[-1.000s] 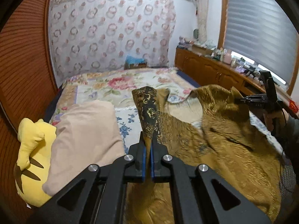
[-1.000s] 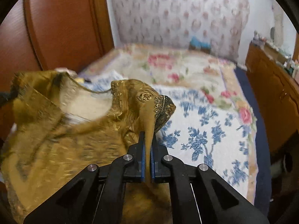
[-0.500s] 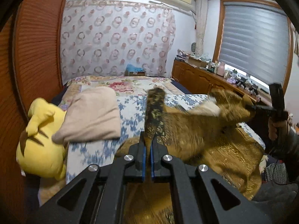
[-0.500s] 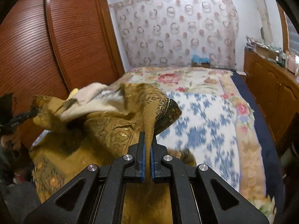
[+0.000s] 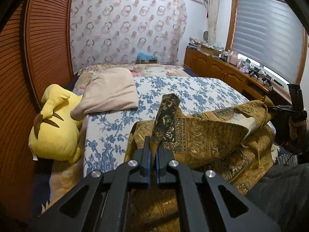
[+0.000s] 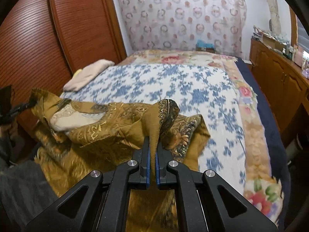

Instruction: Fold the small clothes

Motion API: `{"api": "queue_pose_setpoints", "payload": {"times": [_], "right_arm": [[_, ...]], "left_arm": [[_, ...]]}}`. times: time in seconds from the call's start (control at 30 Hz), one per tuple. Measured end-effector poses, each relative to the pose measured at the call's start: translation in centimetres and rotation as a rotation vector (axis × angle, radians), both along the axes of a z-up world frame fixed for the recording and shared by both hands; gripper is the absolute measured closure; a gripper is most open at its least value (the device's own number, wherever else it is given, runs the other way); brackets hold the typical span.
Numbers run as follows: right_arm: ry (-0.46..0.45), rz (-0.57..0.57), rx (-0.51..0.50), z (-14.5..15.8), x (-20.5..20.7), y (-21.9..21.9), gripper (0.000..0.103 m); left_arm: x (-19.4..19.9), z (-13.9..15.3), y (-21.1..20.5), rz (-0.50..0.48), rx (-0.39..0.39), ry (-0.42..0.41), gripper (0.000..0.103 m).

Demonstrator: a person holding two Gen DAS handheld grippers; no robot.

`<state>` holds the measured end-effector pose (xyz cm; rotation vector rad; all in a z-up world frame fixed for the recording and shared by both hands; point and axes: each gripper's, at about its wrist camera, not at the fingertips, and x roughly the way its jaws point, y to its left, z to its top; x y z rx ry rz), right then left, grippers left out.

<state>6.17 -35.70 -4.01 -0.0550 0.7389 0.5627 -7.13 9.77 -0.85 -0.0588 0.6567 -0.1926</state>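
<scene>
A yellow plush toy (image 5: 55, 127) lies beside a beige pillow (image 5: 112, 90) on the floral bedspread (image 5: 193, 92).

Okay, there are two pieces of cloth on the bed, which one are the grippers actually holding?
The gold patterned garment, clamped in both the left gripper and right gripper. The folded beige cloth lies untouched beside the yellow plush toy.

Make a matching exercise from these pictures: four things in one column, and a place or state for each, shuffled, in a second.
Things:
1. gold patterned garment
2. yellow plush toy
3. folded beige cloth
4. blue-flowered white bedspread

Places or states:
A. spread over the bed
B. at the bed's edge by the wooden wardrobe
C. pinched at two points by the left gripper and the right gripper
D. lying partly on the plush toy

Pairs: 1-C, 2-B, 3-D, 4-A
</scene>
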Motion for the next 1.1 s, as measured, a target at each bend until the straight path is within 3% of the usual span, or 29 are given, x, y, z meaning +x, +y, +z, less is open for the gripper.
{"api": "queue_pose_setpoints", "payload": {"times": [0.13,0.2,0.33,0.4,0.5,0.7,1.1], "right_arm": [[0.027,0.001,-0.057,-1.1,-0.9,0.2,0.102],[0.036,-0.002,-0.070,-1.5,-0.7,0.2,0.101],[0.017,-0.049,-0.085,-1.0,-0.4,-0.4,0.090],[-0.011,-0.072,-0.085,-0.2,-0.2,-1.0,0.076],[-0.041,-0.115,-0.111,0.5,0.6,-1.8,0.069],[-0.070,-0.131,-0.142,0.7,2.4,-1.6,0.055],[0.012,-0.142,-0.102,-3.1,7.7,-0.9,0.053]], "left_arm": [[0.2,-0.6,0.3,0.001,0.003,0.031,0.094],[-0.1,-0.4,0.6,-0.003,-0.009,0.031,0.082],[-0.8,1.0,1.5,0.023,-0.011,-0.011,0.068],[-0.6,1.3,2.1,0.046,-0.003,-0.019,0.064],[0.4,1.3,2.4,0.060,0.019,-0.013,0.059],[3.3,0.6,2.3,0.059,0.037,0.002,0.054],[10.0,-4.3,0.7,0.012,0.057,0.160,0.054]]}}
